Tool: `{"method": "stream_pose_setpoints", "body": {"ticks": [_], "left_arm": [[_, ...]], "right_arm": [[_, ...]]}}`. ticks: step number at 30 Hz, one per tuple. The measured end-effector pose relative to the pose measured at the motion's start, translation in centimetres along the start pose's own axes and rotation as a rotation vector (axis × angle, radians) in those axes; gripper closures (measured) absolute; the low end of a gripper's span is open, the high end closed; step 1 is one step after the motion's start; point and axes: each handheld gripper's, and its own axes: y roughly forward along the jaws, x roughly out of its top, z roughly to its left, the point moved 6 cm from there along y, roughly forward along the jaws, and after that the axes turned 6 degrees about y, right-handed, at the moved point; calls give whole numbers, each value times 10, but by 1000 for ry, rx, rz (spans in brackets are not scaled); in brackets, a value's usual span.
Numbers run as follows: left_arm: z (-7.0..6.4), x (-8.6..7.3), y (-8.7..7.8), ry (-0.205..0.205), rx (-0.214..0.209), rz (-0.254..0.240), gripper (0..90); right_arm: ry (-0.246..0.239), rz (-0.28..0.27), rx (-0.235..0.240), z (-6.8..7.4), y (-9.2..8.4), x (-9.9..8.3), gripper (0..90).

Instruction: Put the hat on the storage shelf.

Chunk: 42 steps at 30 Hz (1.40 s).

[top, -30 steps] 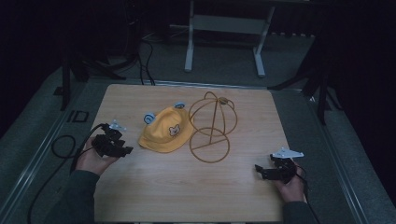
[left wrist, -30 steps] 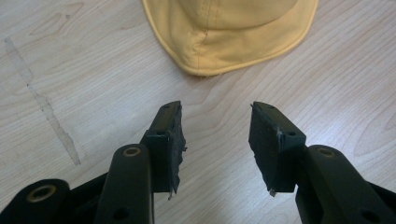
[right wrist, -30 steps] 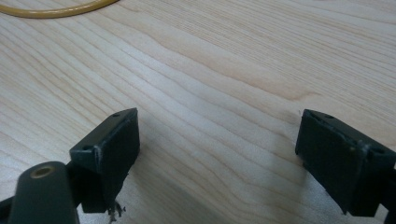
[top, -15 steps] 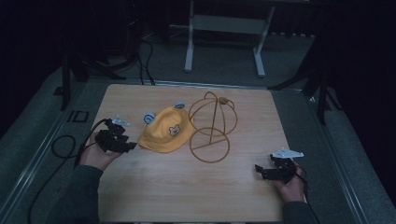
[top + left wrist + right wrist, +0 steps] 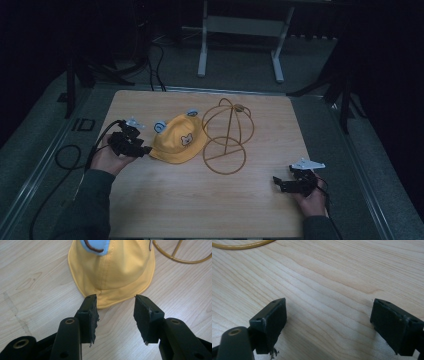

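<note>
I count one yellow bucket hat (image 5: 179, 145) on the wooden table (image 5: 200, 210), lying left of the middle; it carries one small bear patch on its front and two pale blue ears (image 5: 159, 127) on its crown. Just beside it, toward the far right, stands one wire hat stand (image 5: 227, 137), made of one dome frame, one stem and one ring base. I hold two claws: my left gripper (image 5: 142, 148) near the table's left edge and my right gripper (image 5: 279, 182) near the near right corner, each with two black jaws and one trailing cable. Beyond the far edge stands one white metal frame (image 5: 240, 30) on two legs.
</note>
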Motion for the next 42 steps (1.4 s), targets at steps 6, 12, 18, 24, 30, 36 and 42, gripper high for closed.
{"method": "stream_pose_setpoints", "body": {"ticks": [6,12,18,24,30,36,42], "left_arm": [[0,8,-2,-5,-13,-9,535],[0,16,-4,2,-17,-8,535],[0,27,-4,16,-22,-4,519],[-1,40,-4,32,-18,4,473],[-4,51,-5,44,-11,-5,436],[-3,57,-3,49,-8,4,416],[-2,69,-3,65,-23,5,417]], "right_arm": [[-3,-1,0,0,0,0,137],[-2,-1,0,0,0,0,137],[0,0,0,0,0,0,137],[1,1,0,0,0,0,137],[1,1,1,0,0,0,137],[0,1,1,0,0,0,137],[0,1,1,0,0,0,137]]}}
